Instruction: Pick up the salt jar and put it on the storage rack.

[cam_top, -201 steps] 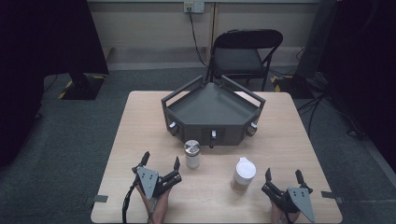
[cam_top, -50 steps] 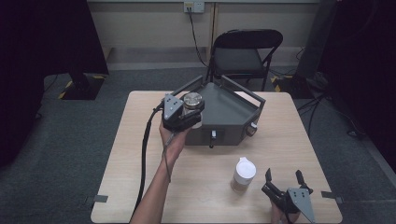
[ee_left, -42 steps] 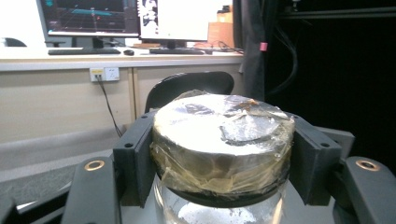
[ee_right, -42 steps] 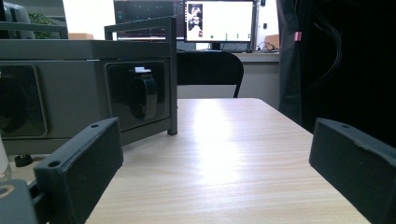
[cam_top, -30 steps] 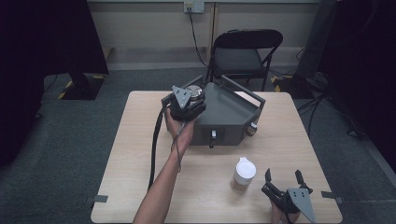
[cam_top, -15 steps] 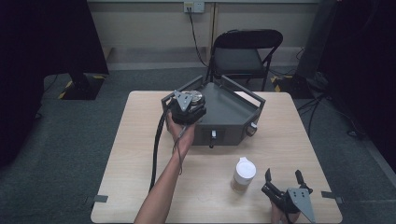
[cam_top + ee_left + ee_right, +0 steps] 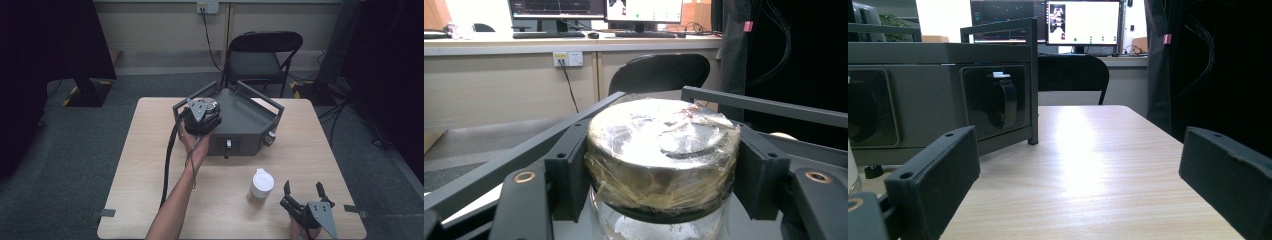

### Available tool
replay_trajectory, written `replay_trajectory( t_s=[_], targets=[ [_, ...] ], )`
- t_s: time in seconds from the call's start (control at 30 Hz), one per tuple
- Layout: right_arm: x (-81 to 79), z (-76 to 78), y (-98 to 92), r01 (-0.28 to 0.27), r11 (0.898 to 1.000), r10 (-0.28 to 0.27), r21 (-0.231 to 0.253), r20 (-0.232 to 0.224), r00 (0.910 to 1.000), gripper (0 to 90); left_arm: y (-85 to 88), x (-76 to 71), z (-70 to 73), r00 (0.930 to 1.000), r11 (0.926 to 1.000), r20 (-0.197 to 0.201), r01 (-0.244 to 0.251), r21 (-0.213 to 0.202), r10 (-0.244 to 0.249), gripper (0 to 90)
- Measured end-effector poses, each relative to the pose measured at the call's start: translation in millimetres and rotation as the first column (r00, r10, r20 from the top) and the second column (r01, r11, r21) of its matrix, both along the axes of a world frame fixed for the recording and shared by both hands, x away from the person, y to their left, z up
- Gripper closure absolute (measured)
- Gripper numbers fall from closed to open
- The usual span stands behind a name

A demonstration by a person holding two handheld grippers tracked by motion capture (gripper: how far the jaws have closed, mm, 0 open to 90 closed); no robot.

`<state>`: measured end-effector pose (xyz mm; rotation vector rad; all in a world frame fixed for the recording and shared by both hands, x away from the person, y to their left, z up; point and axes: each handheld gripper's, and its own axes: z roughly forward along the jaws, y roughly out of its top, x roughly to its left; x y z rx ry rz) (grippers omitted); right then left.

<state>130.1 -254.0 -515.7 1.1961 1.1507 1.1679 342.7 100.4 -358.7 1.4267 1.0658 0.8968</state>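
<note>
The left gripper is extended over the left rim of the grey angular tray at the far side of the bench. Its fingers clamp the foil-wrapped lid of a glass jar, held upright just inside the tray frame. The right gripper rests at the bench's near right corner, fingers spread wide with nothing between them. A white-lidded cup stands just beside it.
</note>
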Motion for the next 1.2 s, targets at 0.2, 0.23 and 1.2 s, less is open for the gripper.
replay_trajectory(
  t_s=[0.2, 0.23, 1.2],
  targets=[
    [0.0, 0.0, 0.1, 0.001, 1.000, -0.001, 0.000, 0.000, 1.0000, 1.4, 0.8, 0.3, -0.3, 1.0000, 1.0000, 0.001, 0.003, 0.000, -0.003, 34.4],
    [0.0, 0.0, 0.1, 0.000, 1.000, 0.000, 0.000, 0.000, 1.0000, 1.4, 0.9, 0.2, -0.3, 1.0000, 1.0000, 0.002, 0.004, 0.002, -0.004, 34.4],
    [0.0, 0.0, -0.3, -0.002, 1.000, 0.002, 0.000, 0.000, 1.0000, 1.4, 2.3, -3.9, -9.9, 0.9970, 0.9972, 0.058, -0.048, -0.057, 0.052, 0.0]
  ],
)
